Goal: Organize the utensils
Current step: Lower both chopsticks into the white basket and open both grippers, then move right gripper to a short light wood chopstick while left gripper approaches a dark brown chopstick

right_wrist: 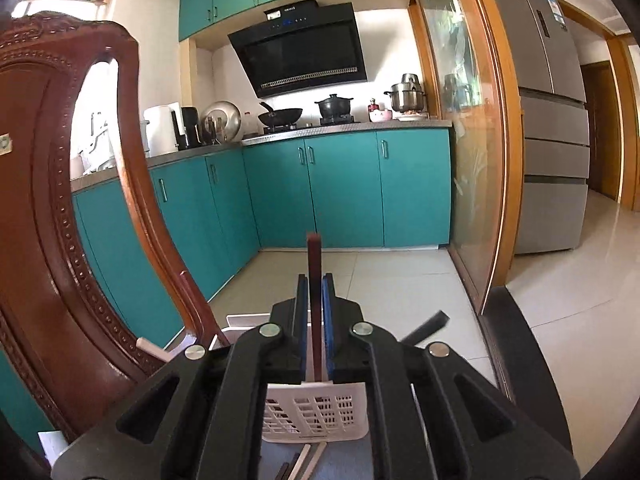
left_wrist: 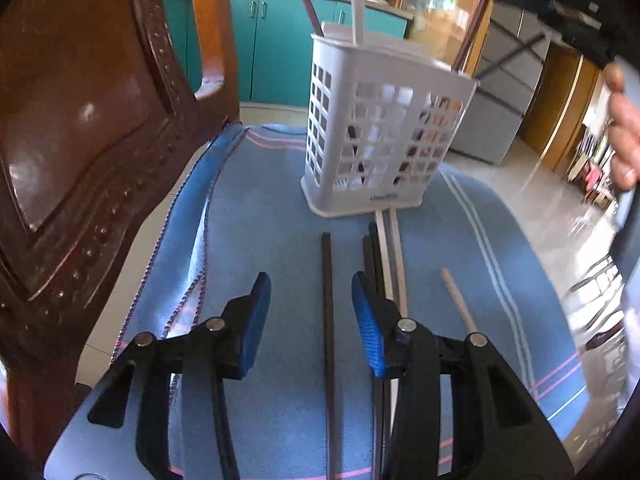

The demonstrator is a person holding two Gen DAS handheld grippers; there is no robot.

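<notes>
A white slotted utensil basket [left_wrist: 380, 120] stands on a blue cloth [left_wrist: 260, 208], with several chopsticks and a white utensil upright in it. My left gripper [left_wrist: 310, 292] is open, low over the cloth, its jaws on either side of a black chopstick [left_wrist: 328, 320]. More black and pale chopsticks [left_wrist: 386, 248] lie to its right, and a wooden one [left_wrist: 458, 302] further right. My right gripper [right_wrist: 315, 300] is shut on a dark red chopstick [right_wrist: 314, 264], held upright above the basket [right_wrist: 316, 408].
A carved dark wooden chair back [left_wrist: 80, 140] rises close on the left, also in the right wrist view [right_wrist: 52, 220]. Teal kitchen cabinets [right_wrist: 320, 184] and a steel fridge [right_wrist: 552, 140] stand beyond. The person's hand [left_wrist: 624, 132] shows at the right edge.
</notes>
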